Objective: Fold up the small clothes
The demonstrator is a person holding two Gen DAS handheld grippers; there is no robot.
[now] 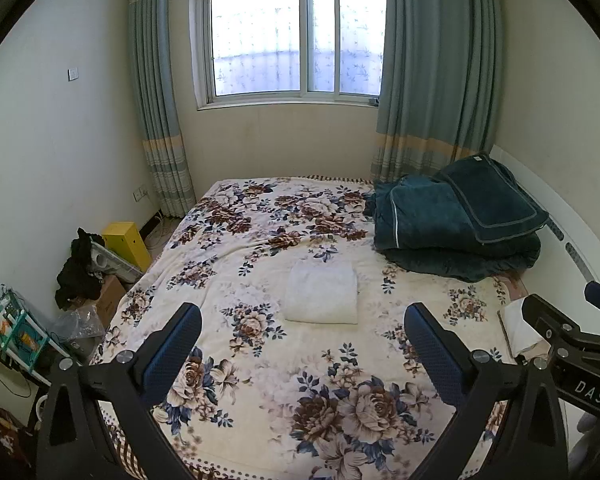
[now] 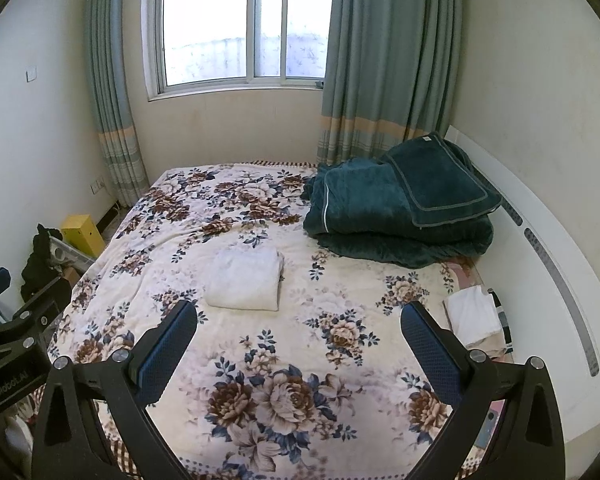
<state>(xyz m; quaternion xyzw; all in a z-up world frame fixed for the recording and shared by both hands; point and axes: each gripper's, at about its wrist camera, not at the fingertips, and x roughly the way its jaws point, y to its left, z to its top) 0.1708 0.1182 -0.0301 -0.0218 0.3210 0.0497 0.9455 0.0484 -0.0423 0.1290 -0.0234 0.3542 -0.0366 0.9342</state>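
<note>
The white folded garment [image 1: 321, 293] lies flat on the floral bedspread [image 1: 260, 380], ahead of the left gripper [image 1: 302, 334] and ahead-left of the right gripper [image 2: 298, 330]. Both sets of jaws are spread wide, empty. Folding looks finished here; white cloths [image 2: 474, 314] beyond the right jaw may remain.

Floral bedspread [image 1: 260, 380], dark green quilt [image 1: 452, 228] at its far right corner, yellow box [image 1: 126, 242] on the floor
</note>
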